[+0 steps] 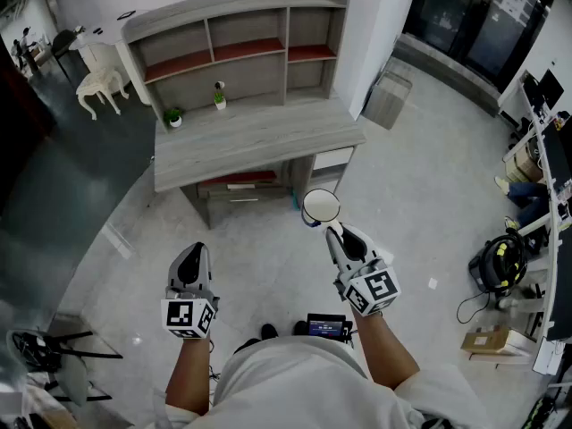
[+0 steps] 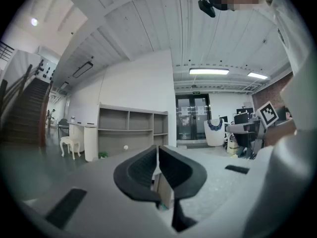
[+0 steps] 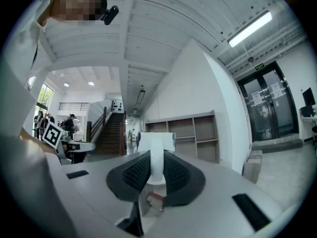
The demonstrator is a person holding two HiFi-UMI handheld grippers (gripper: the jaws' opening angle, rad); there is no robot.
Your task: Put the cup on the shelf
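Note:
A white cup [image 1: 320, 207] with a blue trim hangs in the air in front of the grey desk, held by its handle in my right gripper [image 1: 333, 231]. In the right gripper view the white handle [image 3: 156, 162] sits clamped between the black pads, and the cup body [image 3: 155, 141] shows beyond them. The grey shelf unit [image 1: 237, 47] with three open compartments stands on the desk [image 1: 259, 137] ahead; it also shows as the shelf unit [image 3: 190, 138] and the shelf unit [image 2: 131, 133]. My left gripper [image 1: 190, 262] is shut and empty, low at the left.
Two small potted plants [image 1: 174, 116] stand on the desk below the shelves. A white chair [image 1: 100, 83] is at the far left, a grey bin [image 1: 387, 99] right of the desk. Office desks and a vacuum-like device [image 1: 499, 262] crowd the right side. A staircase [image 3: 111, 133] rises beyond.

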